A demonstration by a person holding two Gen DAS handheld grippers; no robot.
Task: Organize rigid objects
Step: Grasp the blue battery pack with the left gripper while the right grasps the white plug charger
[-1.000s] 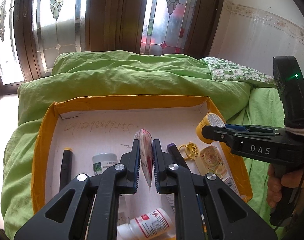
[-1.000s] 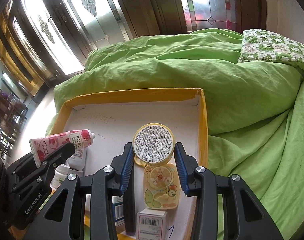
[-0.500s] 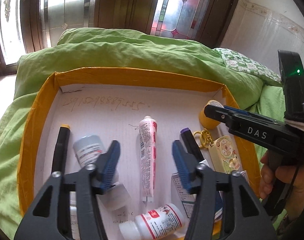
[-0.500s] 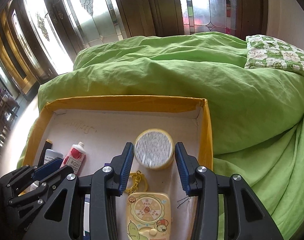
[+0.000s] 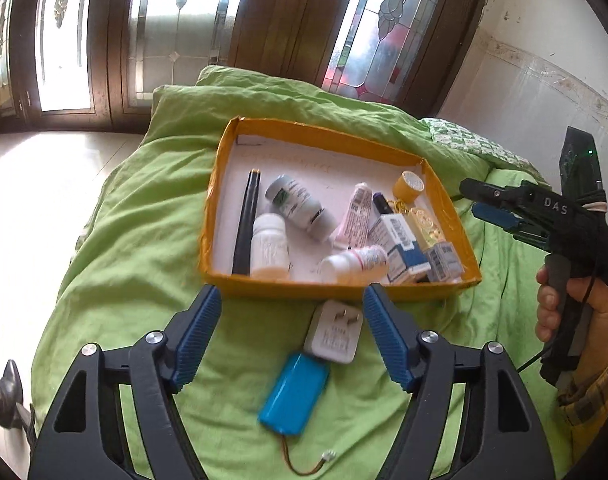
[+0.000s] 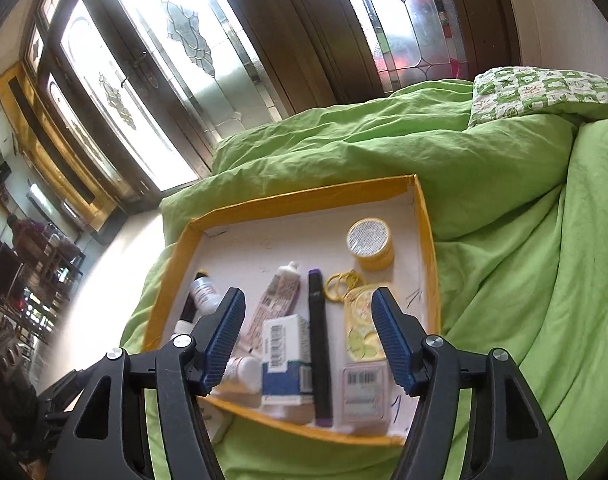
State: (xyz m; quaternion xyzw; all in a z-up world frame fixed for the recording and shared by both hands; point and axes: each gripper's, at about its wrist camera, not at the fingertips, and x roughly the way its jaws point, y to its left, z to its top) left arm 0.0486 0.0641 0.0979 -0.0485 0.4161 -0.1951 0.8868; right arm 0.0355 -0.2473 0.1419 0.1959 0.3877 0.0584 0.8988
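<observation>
Two items left outside yellow tray (image 5: 336, 289) on bed: white charger (image 5: 334, 334), blue battery pack (image 5: 295, 393). Left tongs (image 5: 289, 336) opening, empty, straddling charger; lower squarely, clamp flat sides. Right tongs (image 6: 308, 336) opening, empty, above tray.

Left tool (image 5: 291, 314) angled downward, jaws opening and empty; right tool (image 6: 308, 330) likewise, opening, gripping nothing.

Daylight pours through the leaded glass doors (image 5: 175, 32), blowing out the floor (image 5: 43, 184) to white glare. The green duvet (image 6: 504, 208) is evenly lit, shadows soft. Edges bow and darken (fisheye), and the tray's contents (image 6: 295, 344) smear slightly.
</observation>
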